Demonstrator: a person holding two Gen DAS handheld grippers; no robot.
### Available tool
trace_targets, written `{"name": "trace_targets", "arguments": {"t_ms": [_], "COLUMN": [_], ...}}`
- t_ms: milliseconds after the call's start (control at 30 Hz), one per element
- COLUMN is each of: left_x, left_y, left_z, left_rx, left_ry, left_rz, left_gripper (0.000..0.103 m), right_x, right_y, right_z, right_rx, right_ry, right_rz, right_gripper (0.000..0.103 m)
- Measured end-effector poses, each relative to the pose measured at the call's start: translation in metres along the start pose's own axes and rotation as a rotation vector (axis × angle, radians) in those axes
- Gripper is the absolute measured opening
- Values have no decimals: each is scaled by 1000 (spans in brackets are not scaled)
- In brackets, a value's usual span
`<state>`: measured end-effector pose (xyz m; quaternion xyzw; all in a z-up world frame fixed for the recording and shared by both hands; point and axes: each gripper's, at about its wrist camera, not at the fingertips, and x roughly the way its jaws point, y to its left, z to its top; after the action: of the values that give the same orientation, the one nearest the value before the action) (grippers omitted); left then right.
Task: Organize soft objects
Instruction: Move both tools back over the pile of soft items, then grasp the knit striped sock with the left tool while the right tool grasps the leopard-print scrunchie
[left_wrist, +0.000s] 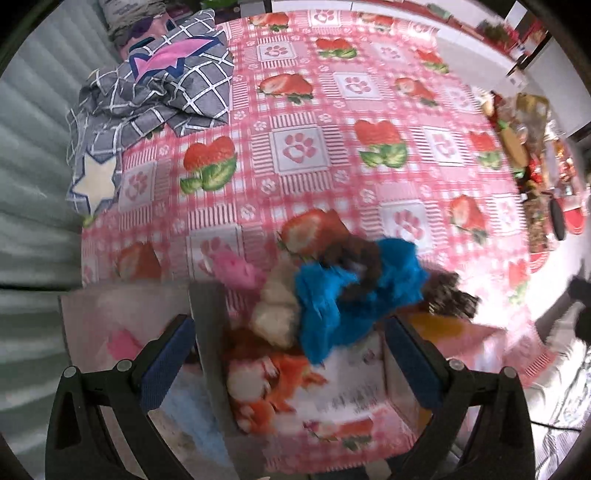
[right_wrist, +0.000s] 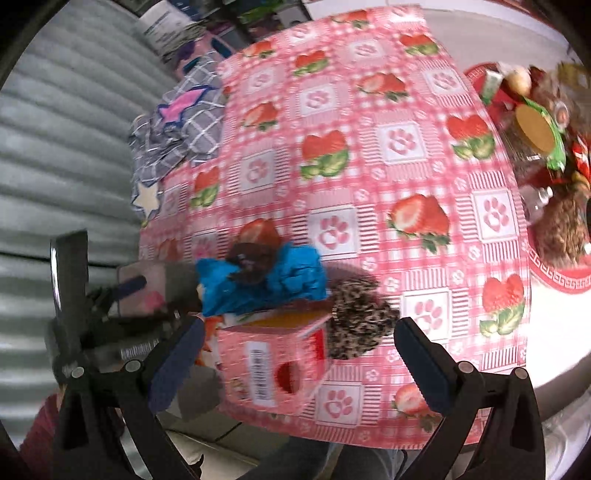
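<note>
Much of what lies near my fingers is smeared by blur. In my left wrist view the box (left_wrist: 351, 373) under me is cut off by the bottom of the view, and its print of orange and white shapes is too soft to read. A pink plush piece (left_wrist: 236, 269) and a cream one (left_wrist: 277, 314) sit at its far edge, their forms unclear. In my right wrist view my left gripper (right_wrist: 140, 295) shows only as a dark tangle at the left, partly behind the box.

The blue fluffy scrunchie (right_wrist: 262, 280) lies on top of the open pink box (right_wrist: 269, 365), with a dark brown scrunchie (right_wrist: 251, 262) on it. A leopard-print scrunchie (right_wrist: 358, 321) hangs against the box's right side, touching the strawberry tablecloth (right_wrist: 369, 166) of the table. The box stands at the table's near left corner.

The fingers of my left gripper (left_wrist: 291, 358) are spread wide around the box opening, gripping nothing. My right gripper (right_wrist: 299, 354) is likewise wide, its fingers either side of the box, empty.

A grey checked cloth (left_wrist: 166, 85) with stars lies at the far left.
</note>
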<state>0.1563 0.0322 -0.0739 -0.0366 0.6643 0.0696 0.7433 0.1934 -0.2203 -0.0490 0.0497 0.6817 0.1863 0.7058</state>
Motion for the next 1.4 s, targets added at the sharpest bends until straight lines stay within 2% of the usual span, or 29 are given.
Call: {"name": "trace_targets", "arguments": {"t_ms": [67, 133, 267, 467, 567, 767, 933, 1033, 1133, 1233, 1300, 1400], "left_x": [11, 27, 62, 98, 106, 114, 121, 125, 112, 90, 76, 71], "left_y": [-4, -16, -42, -47, -45, -40, -37, -33, -18, 1, 15, 23], "left_z": [11, 20, 29, 47, 56, 77, 98, 117, 140, 158, 165, 163], "left_rx": [23, 89, 228, 244, 242, 198, 154, 127, 72, 12, -7, -12], "left_ry": [42, 108, 213, 286, 300, 295, 258, 225, 133, 67, 57, 87], "left_rz": [-3, -10, 64, 107, 104, 78, 85, 130, 192, 193, 162, 114], "left_gripper": [103, 103, 103, 103, 103, 103, 103, 103, 103, 103, 103, 103], "right_x": [4, 8, 20, 60, 90, 143, 172, 178, 175, 162, 149, 125], "right_y": [-14, -24, -43, -65, -73, -80, -89, -87, -91, -116, -135, -156], "right_z": [2, 4, 7, 9, 6, 1, -6, -10, -10, 3, 13, 23], "right_rx": [23, 42, 73, 79, 68, 25, -46, -125, -210, -163, -100, 16], "right_ry": [10, 22, 55, 139, 195, 278, 331, 320, 283, 246, 217, 166], "right_rz": [1, 2, 5, -35, -97, -178, -297, -395, -518, -586, -591, -489], "right_gripper": [103, 103, 103, 103, 103, 103, 103, 103, 103, 103, 103, 103]}}
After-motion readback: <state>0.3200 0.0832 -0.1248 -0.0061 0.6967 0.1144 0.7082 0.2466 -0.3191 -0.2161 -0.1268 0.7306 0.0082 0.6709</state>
